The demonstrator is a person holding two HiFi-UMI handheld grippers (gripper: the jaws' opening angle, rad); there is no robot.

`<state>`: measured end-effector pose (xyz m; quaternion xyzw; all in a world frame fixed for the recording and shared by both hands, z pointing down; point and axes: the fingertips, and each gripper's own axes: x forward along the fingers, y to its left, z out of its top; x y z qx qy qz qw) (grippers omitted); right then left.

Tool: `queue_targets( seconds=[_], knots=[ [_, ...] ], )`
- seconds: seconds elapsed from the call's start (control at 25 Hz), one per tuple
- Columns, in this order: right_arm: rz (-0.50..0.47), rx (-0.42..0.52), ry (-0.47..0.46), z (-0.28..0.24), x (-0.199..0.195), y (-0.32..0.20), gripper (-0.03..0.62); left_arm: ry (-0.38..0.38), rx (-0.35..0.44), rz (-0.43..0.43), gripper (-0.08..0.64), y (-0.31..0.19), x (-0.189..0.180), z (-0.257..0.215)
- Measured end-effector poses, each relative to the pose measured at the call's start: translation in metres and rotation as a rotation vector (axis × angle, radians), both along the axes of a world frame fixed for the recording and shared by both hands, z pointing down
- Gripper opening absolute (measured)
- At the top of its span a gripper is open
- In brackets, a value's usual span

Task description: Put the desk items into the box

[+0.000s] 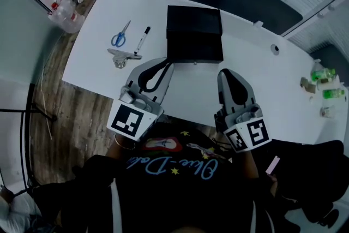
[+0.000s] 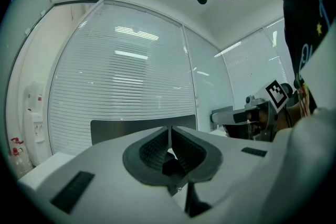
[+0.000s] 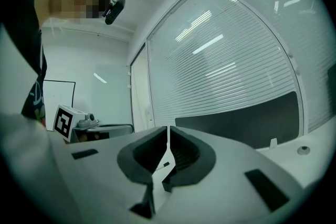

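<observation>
We hold the left gripper [image 1: 165,66] and right gripper [image 1: 228,75] over the white desk's [image 1: 262,84] near edge, both with jaws pressed together on nothing. Bare desktop lies between them and the black box [image 1: 194,34] ahead. Near the left edge, the scissors [image 1: 120,35] point their blades away from us. The marker [image 1: 142,39] lies roughly parallel beside them, with a metal clip [image 1: 123,55] just nearer.
</observation>
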<state>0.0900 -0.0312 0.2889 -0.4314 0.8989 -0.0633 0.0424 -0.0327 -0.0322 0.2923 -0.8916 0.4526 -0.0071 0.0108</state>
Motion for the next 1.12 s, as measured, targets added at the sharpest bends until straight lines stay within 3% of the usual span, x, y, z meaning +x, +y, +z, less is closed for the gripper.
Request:
queue_targets(
  seconds=[0.44,0.6,1.12],
  knots=[
    [0.050,-0.037,0.016,0.009,-0.028,-0.017,0.011,-0.016,-0.040,0.069,0.012,-0.024,-0.032,0.017],
    [0.065,-0.045,0.009,0.012,-0.043,-0.026,0.011,-0.015,-0.066,0.090,0.060,-0.035,-0.049,0.023],
    [0.128,-0.059,0.017,0.020,-0.075,-0.040,0.011,-0.068,-0.112,0.118,0.084,-0.070,-0.100,0.051]
  ],
)
